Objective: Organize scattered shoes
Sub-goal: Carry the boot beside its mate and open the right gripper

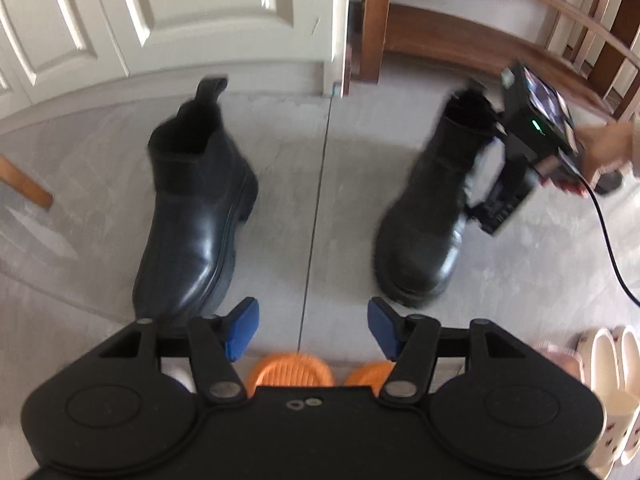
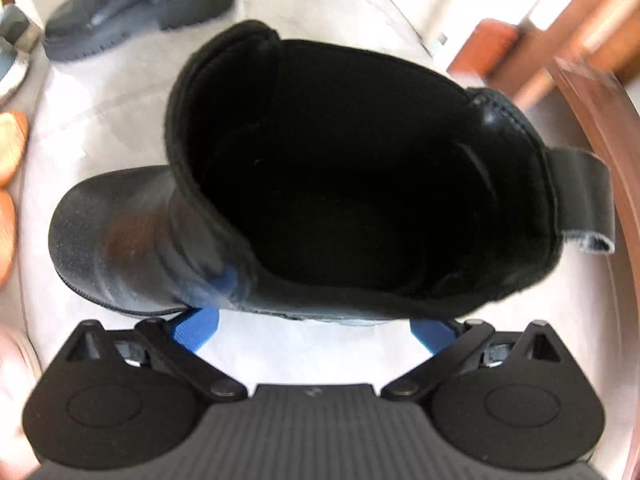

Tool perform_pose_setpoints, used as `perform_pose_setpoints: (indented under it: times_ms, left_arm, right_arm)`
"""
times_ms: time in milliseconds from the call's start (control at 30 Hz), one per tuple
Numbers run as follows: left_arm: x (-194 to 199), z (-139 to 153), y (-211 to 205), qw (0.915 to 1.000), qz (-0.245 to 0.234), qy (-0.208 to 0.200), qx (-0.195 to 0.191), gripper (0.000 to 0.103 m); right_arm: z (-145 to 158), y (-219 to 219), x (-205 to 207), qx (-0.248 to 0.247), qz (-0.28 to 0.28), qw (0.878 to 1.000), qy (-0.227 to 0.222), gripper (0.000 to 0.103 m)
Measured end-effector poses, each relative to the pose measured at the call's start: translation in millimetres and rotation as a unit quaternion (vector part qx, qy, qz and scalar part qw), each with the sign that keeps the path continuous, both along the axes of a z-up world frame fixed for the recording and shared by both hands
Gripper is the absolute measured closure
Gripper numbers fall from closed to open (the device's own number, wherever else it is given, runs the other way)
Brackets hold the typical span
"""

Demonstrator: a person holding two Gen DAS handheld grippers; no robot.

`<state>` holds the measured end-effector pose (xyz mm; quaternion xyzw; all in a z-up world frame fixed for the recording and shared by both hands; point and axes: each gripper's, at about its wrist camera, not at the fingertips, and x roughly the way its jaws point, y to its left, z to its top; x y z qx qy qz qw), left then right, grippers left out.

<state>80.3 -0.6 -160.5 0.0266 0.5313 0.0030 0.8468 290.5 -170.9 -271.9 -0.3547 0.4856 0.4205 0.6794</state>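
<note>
Our right hand-held gripper [image 2: 312,320] gapes beside the right boot [image 2: 320,184], pads not pressing; a one-sided catch could topple it; left hand-held gripper [image 1: 312,330] open, empty.

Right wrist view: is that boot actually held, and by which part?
Cannot be told. The right gripper has its fingers spread wide against the near side of the boot collar, tips hidden by blur. The left gripper holds nothing.

Black boot [image 2: 168,236] fills tool's [image 2: 312,332] view
</note>
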Motion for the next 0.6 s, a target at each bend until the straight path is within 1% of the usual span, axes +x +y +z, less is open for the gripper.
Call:
perform_pose_setpoints:
  times_ms: [133, 267, 367, 467, 600]
  left_arm:
    - [-10.3, -7.4, 8.8, 0.9998, 0.006, 0.016, 0.008, 0.042]
    - [-18.9, -3.1, 22.3, 0.9998, 0.017, 0.01, 0.001, 0.042]
    - [-23.5, 0.9, 35.7, 0.9992, 0.038, 0.002, -0.005, 0.042]
    - [-26.2, 2.0, 41.3, 0.9989, 0.046, 0.0, -0.009, 0.042]
    - [-27.5, 2.1, 42.7, 0.9989, 0.046, 0.001, -0.014, 0.042]
  right_arm:
    - [0.9, 41.4, -0.6, 0.01, 0.012, 1.0, -0.005, 0.0]
    - [2.3, 77.1, 5.5, 0.005, 0.004, 1.0, -0.004, 0.0]
    - [3.3, 98.5, 8.0, 0.004, 0.01, 1.0, -0.004, 0.0]
    - [4.4, 113.4, 7.6, 0.009, 0.027, 1.0, -0.012, 0.0]
    - [6.2, 131.9, 7.9, 0.001, 0.063, 0.998, -0.017, 0.0]
